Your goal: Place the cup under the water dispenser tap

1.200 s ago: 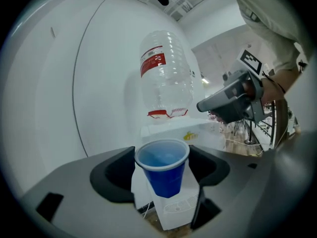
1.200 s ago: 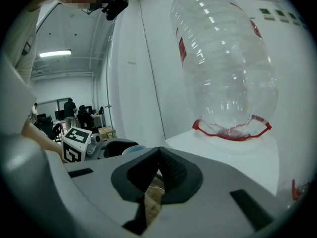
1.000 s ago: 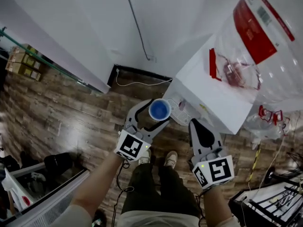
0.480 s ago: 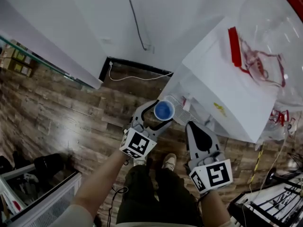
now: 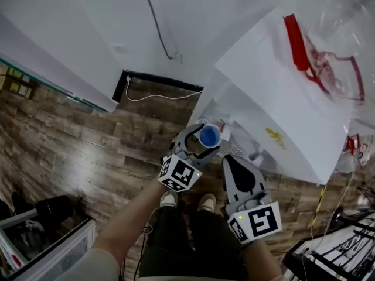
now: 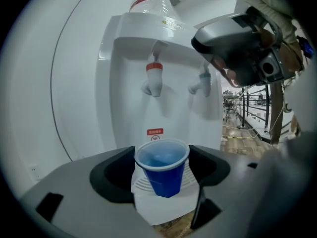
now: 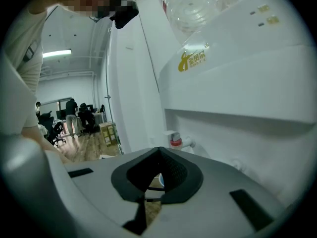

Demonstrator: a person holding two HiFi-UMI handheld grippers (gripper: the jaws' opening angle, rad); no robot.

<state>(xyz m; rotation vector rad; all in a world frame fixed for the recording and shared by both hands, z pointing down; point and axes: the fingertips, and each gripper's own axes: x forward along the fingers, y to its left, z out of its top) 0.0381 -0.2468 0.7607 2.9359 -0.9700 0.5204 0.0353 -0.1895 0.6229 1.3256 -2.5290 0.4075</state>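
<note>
A blue plastic cup stands upright between the jaws of my left gripper, which is shut on it. The cup hangs over the white ribbed drip tray of the water dispenser, well below the red tap and the pale tap. From the head view the cup sits at the dispenser's front in the left gripper. My right gripper is alongside it to the right, jaws together and holding nothing. Its view faces the dispenser's recess.
A large water bottle tops the dispenser. A white wall with a hanging cable runs behind and to the left. The floor is wood, with the person's shoes below the grippers. Metal racks stand at the right.
Both grippers have sunk and moved closer to the dispenser's front. The cup, still held, has come from beside the dispenser to over its drip tray.
</note>
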